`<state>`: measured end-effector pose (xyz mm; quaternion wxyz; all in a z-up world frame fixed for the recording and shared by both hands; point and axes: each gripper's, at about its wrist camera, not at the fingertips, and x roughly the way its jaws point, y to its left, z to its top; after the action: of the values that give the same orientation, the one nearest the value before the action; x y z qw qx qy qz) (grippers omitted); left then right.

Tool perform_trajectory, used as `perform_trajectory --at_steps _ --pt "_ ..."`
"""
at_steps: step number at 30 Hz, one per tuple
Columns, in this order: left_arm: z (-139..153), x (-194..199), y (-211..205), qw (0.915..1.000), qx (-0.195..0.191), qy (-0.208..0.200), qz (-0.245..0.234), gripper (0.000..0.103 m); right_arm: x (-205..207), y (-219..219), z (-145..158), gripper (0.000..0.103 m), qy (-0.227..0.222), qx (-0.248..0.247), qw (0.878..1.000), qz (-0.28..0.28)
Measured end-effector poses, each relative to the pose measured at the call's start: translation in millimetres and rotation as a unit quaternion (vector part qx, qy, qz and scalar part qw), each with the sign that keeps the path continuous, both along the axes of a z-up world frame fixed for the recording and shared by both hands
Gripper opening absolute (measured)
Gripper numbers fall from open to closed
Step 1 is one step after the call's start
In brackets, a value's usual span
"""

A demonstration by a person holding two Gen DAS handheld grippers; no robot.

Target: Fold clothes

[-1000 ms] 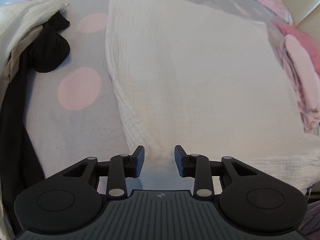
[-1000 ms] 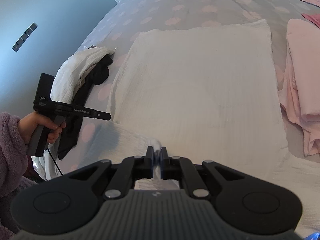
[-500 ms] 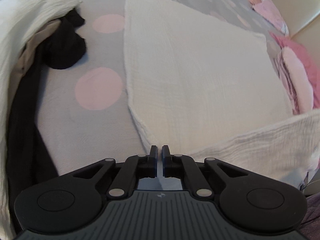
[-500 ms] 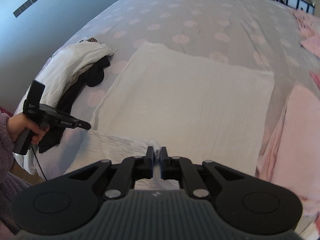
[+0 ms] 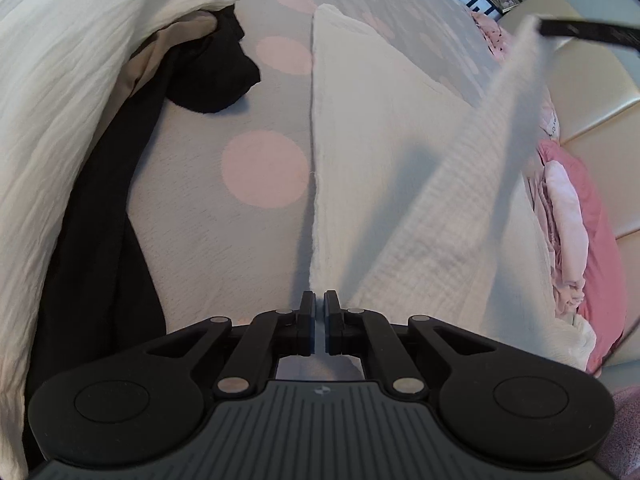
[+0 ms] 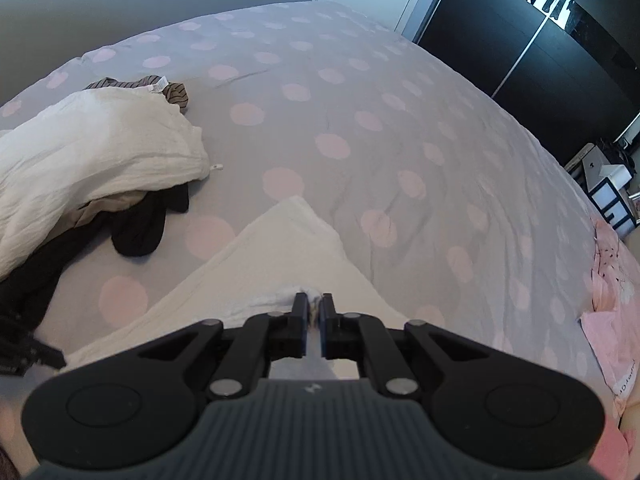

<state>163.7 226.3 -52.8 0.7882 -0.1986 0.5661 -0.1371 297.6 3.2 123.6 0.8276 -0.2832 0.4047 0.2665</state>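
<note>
A cream muslin cloth [image 5: 384,128] lies flat on the grey bedspread with pink dots [image 5: 224,208]. My left gripper [image 5: 319,304] is shut on the cloth's near corner. From there a band of the cloth [image 5: 472,160] rises, blurred, up to the right, where the other tool's dark fingers [image 5: 588,34] hold it high. In the right wrist view my right gripper [image 6: 314,308] is shut on a bunched corner of the same cloth [image 6: 280,256], lifted above the spread-out part. The cloth's far corner points away over the bed [image 6: 360,100].
A heap of clothes lies at the left: a white crinkled piece [image 5: 72,92], black garments [image 5: 208,72] and a striped one [image 6: 160,86]. Pink clothes [image 5: 568,216] are stacked at the right by a cream headboard [image 5: 592,92]. Dark wardrobe doors [image 6: 540,40] stand beyond the bed.
My left gripper shut on the cloth's near corner and slid left. My right gripper swung up and across with its corner, drawing the cloth over itself.
</note>
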Motion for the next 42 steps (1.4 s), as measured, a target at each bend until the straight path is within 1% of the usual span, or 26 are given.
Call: perform_trajectory --at_steps 3,5,8,10,15,19,21,23,24,25,26,27,28,29,31,33,35,37,39,41,42 --pt "-6.6 0.0 5.4 1.0 -0.005 0.004 0.006 0.002 26.8 37.5 -32.3 0.006 0.005 -0.007 1.0 0.0" --pt "-10.1 1.0 7.8 0.9999 -0.008 0.006 0.009 0.002 41.9 59.1 -59.0 0.006 0.008 -0.019 1.0 -0.001" --pt "-11.4 2.3 9.4 0.9999 -0.013 0.008 0.007 0.002 60.0 82.6 -99.4 0.006 0.018 -0.028 0.999 -0.007" --pt "-11.6 1.4 9.8 0.9999 -0.01 0.008 0.004 0.002 69.9 93.2 -121.7 0.006 0.027 -0.019 0.999 -0.011" --pt "-15.6 -1.1 10.0 0.9999 -0.003 0.014 0.002 0.002 84.1 112.2 -157.3 0.006 0.045 0.01 0.999 -0.018" --pt "-21.4 -1.6 8.6 0.9997 0.006 0.025 0.002 0.002 91.7 114.5 -175.3 0.005 0.055 0.031 0.998 -0.027" --pt "-22.5 -2.7 9.3 0.9996 0.007 0.028 0.0 0.002 93.4 111.0 -178.0 0.007 0.064 0.04 0.997 -0.032" --pt "-21.9 -3.3 8.6 0.9995 0.013 0.028 -0.007 0.002 93.4 102.2 -171.1 0.008 0.062 0.048 0.996 -0.033" --pt "-20.1 -4.4 8.3 0.9995 0.015 0.025 -0.007 0.002 93.5 95.6 -165.2 0.015 0.06 0.051 0.996 -0.033" --pt "-17.3 -5.1 7.6 0.9995 0.022 0.021 -0.01 0.002 93.7 88.4 -159.1 0.026 0.059 0.055 0.996 -0.034" --pt "-14.2 -6.0 6.9 0.9993 0.031 0.016 -0.014 0.002 94.0 79.2 -152.3 0.031 0.059 0.06 0.996 -0.038" --pt "-9.6 -7.9 5.4 0.9983 0.054 0.006 -0.019 0.003 94.1 68.4 -145.6 0.033 0.061 0.067 0.995 -0.045" --pt "-4.8 -9.9 4.1 0.9968 0.077 -0.004 -0.023 0.003 94.1 56.3 -139.8 0.033 0.067 0.075 0.994 -0.051" --pt "0.4 -11.3 5.0 0.996 0.086 -0.012 -0.022 0.003 93.4 44.0 -135.5 0.034 0.073 0.083 0.992 -0.058" --pt "11.0 -13.7 8.5 0.9961 0.082 -0.03 -0.012 0.003 90.9 18.7 -131.5 0.037 0.086 0.097 0.989 -0.076" --pt "18.5 -14.6 4.5 0.9956 0.075 -0.054 -0.018 0.003 86.5 -5.5 -134.5 0.041 0.105 0.117 0.983 -0.096" --pt "18.9 -11.7 -5.1 0.9953 0.066 -0.063 -0.033 0.003 82.0 -25.1 -142.6 0.042 0.133 0.139 0.975 -0.113" --pt "14.1 -8.3 -18.2 0.9942 0.066 -0.066 -0.055 0.003 77.7 -37.7 -154.9 0.042 0.158 0.162 0.965 -0.128" --pt "3.7 -7.8 -31.1 0.9932 0.073 -0.055 -0.071 0.003 76.5 -42.9 -166.6 0.042 0.172 0.183 0.958 -0.14" --pt "-5.3 -10.2 -32.1 0.9923 0.088 -0.042 -0.076 0.003 77.2 -45.3 -178.3 0.042 0.184 0.2 0.95 -0.156" --pt "-9.5 -12.5 -30.4 0.9913 0.101 -0.034 -0.077 0.003 78.6 -44.9 -184.4 0.034 0.192 0.207 0.945 -0.164"
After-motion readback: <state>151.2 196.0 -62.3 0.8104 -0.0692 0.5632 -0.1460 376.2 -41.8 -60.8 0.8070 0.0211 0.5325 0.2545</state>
